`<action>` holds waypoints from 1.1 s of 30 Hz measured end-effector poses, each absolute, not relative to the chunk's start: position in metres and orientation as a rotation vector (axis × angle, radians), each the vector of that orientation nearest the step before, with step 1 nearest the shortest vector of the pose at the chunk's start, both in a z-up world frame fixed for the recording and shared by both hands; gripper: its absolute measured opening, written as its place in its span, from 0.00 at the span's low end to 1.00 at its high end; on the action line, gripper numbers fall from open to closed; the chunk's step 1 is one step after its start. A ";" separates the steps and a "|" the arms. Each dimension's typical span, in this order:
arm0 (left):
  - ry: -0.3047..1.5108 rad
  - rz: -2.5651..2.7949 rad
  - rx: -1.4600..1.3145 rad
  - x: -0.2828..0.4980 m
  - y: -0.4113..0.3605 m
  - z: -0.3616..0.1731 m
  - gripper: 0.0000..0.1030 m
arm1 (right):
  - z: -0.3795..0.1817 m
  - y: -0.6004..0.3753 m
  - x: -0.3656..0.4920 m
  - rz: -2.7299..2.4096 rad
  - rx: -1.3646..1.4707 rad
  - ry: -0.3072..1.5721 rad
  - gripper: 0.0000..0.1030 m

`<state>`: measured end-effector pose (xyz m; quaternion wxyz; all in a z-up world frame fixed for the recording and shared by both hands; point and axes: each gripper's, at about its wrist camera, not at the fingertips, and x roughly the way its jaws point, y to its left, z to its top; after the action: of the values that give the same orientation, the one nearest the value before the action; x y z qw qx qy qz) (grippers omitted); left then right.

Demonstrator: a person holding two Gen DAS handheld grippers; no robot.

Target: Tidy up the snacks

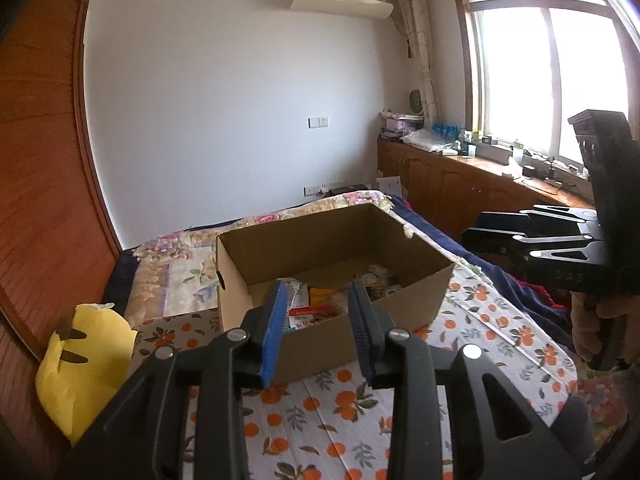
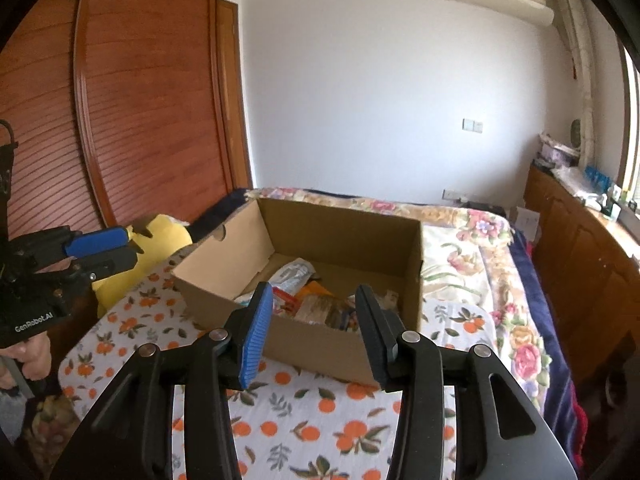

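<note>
An open cardboard box (image 1: 240,292) (image 2: 224,256) stands on the bed. Several snack packets (image 1: 316,308) (image 2: 316,300) lie in its near end; its far end shows bare cardboard. My left gripper (image 1: 318,304) is open and empty, held in front of the box's near wall. My right gripper (image 2: 314,312) is open and empty, held in front of the box too. In the left wrist view the right gripper (image 1: 496,236) shows at the right, apart from the box. In the right wrist view the left gripper (image 2: 108,246) shows at the left edge.
The bed has an orange-print sheet (image 1: 344,420) (image 2: 304,432) under the box and a floral quilt (image 2: 472,240) behind. A yellow plush toy (image 1: 84,364) (image 2: 160,240) lies left of the box. A wooden wardrobe (image 2: 140,100) stands left; a cluttered wooden cabinet (image 1: 460,176) runs under the window.
</note>
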<state>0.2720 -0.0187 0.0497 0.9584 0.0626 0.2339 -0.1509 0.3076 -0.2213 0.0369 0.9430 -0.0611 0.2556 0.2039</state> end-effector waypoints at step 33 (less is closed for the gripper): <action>0.429 -0.204 0.089 0.124 -0.012 0.080 0.61 | 0.084 -0.261 0.139 0.336 -0.081 0.415 0.88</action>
<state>0.1240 -0.0123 0.0800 0.9710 0.0442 0.2122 -0.1011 0.1394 -0.2612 0.0838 0.9637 -0.0399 0.2052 0.1660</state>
